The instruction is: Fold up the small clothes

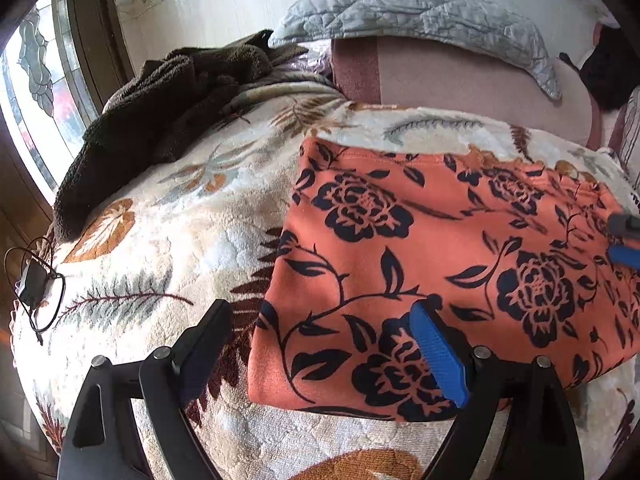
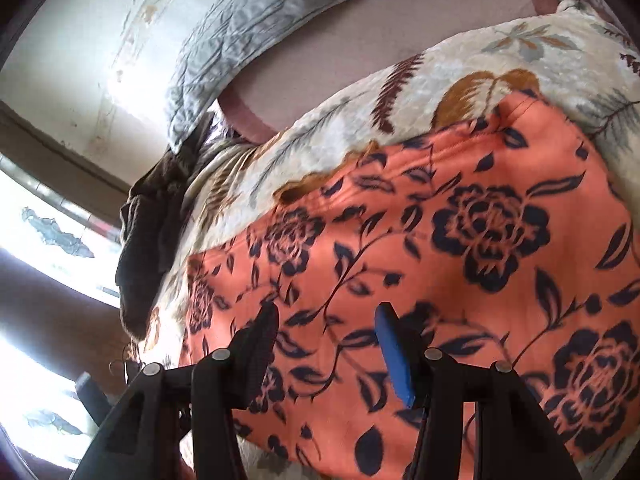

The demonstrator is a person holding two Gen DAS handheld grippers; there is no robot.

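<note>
garment (image 2: 460, 240): blurred in the right wrist view, right side cut off by the frame
right gripper (image 1: 626, 240): only its tips show, blurred
charger (image 1: 34, 280): too small to tell

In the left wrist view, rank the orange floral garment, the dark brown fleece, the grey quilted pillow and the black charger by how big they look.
1. Orange floral garment, though nearness to the camera inflates it.
2. Dark brown fleece and grey quilted pillow: too alike to rank.
3. Black charger, clearly smallest.
</note>
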